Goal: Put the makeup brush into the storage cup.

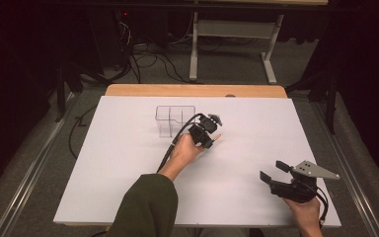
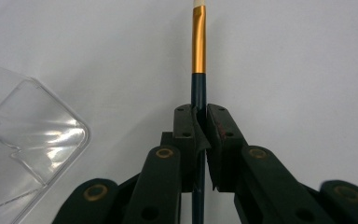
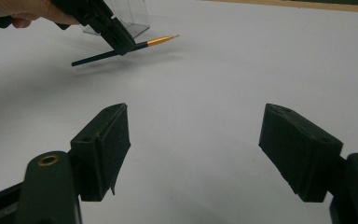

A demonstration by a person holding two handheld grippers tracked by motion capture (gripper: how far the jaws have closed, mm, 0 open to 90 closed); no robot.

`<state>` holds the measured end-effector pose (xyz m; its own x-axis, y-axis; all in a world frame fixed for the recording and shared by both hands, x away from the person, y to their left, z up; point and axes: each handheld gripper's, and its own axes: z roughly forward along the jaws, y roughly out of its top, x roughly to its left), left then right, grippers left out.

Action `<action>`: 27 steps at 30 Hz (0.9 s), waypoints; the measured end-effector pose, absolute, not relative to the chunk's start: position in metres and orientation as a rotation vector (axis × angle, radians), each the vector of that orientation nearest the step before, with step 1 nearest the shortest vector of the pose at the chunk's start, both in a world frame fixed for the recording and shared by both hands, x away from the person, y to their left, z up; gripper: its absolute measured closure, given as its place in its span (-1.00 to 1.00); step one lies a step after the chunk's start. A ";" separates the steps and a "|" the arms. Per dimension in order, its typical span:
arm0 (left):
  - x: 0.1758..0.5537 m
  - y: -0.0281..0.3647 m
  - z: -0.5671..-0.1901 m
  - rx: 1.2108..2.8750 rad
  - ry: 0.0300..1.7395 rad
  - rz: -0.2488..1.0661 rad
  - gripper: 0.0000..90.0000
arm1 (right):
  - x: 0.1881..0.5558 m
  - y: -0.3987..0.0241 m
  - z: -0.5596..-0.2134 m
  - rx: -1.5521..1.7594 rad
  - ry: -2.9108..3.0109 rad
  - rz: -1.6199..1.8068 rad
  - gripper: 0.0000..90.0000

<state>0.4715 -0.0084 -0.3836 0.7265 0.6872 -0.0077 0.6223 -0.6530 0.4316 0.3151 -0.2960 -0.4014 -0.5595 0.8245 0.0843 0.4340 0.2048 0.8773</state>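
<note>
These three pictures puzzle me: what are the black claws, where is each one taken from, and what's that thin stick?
No robot here: a person holds a hand-held gripper in each hand. The high view looks down on the white table. The other two come from cameras riding on each gripper. The left hand-held gripper is shut on a thin paintbrush with a dark handle and gold collar, lifted off the table. The right hand-held gripper is open, holding nothing. A clear plastic container stands on the table near the brush.
</note>
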 end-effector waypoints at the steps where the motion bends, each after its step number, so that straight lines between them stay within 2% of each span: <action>1: 0.471 -0.008 -0.383 2.524 1.003 0.214 0.84 | 0.315 -0.296 -0.401 1.169 2.082 1.307 -0.42; 27: 0.457 0.010 -0.362 2.400 0.924 0.218 0.84 | 0.315 -0.296 -0.402 1.173 2.080 1.304 -0.42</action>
<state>0.4567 0.0098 -0.3625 0.7502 0.6596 -0.0454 0.5700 -0.6103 0.5502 0.3148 -0.2960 -0.4016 -0.5571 0.8264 0.0823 0.4342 0.2054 0.8771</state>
